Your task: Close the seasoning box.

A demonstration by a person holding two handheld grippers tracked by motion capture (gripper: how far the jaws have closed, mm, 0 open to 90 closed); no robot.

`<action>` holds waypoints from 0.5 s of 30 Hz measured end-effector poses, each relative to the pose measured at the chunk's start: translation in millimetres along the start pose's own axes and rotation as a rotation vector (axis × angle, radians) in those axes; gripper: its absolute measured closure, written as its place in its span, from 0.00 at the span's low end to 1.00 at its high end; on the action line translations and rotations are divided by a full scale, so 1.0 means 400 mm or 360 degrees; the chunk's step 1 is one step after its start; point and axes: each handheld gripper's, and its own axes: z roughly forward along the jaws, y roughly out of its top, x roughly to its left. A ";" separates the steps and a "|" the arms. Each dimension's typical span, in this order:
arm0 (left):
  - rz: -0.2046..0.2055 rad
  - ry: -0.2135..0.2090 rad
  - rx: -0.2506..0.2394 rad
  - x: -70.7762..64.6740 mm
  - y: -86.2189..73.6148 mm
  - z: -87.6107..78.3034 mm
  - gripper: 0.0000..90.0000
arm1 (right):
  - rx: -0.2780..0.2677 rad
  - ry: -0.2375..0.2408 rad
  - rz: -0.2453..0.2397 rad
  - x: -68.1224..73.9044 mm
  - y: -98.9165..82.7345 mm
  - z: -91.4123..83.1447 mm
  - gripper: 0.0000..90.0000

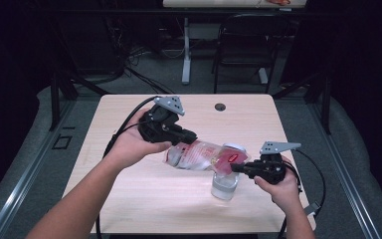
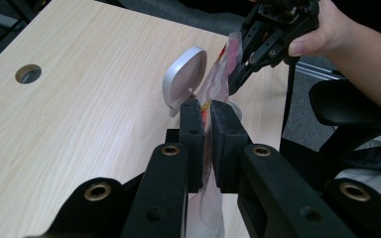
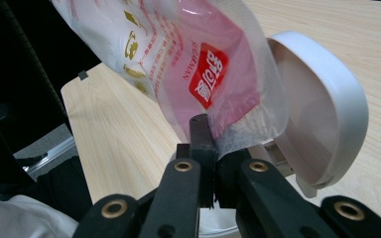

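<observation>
A clear plastic bag (image 1: 199, 155) with red and pink print hangs stretched between the two grippers above the table. My left gripper (image 1: 191, 136) is shut on the bag's left end; in the left gripper view the film (image 2: 208, 124) is pinched between its pads. My right gripper (image 1: 235, 168) is shut on the bag's right end, and the right gripper view has the bag (image 3: 203, 74) rising from its closed jaws. Under that end stands a clear container (image 1: 225, 185) with its white hinged lid (image 3: 322, 109) flipped up. The other hand's gripper (image 2: 263, 44) holds the bag's far end in the left gripper view.
The light wooden table (image 1: 129, 184) has a round cable hole (image 1: 220, 106) near its far edge. Behind the table stand a black chair (image 1: 246, 45) and a desk leg (image 1: 186, 50). Cables trail from both grippers across the table's left and right sides.
</observation>
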 end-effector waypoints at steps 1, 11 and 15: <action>0.0004 0.0001 0.0000 0.000 0.000 0.000 0.94 | -0.0002 -0.0002 0.0002 0.000 0.000 0.000 0.99; 0.0011 -0.0004 0.0002 0.002 0.001 0.000 0.94 | 0.0000 0.0005 0.0000 -0.001 -0.002 0.000 1.00; 0.0008 -0.0010 -0.0006 0.001 0.005 0.002 0.94 | 0.0003 0.0002 -0.0002 -0.003 -0.003 -0.001 1.00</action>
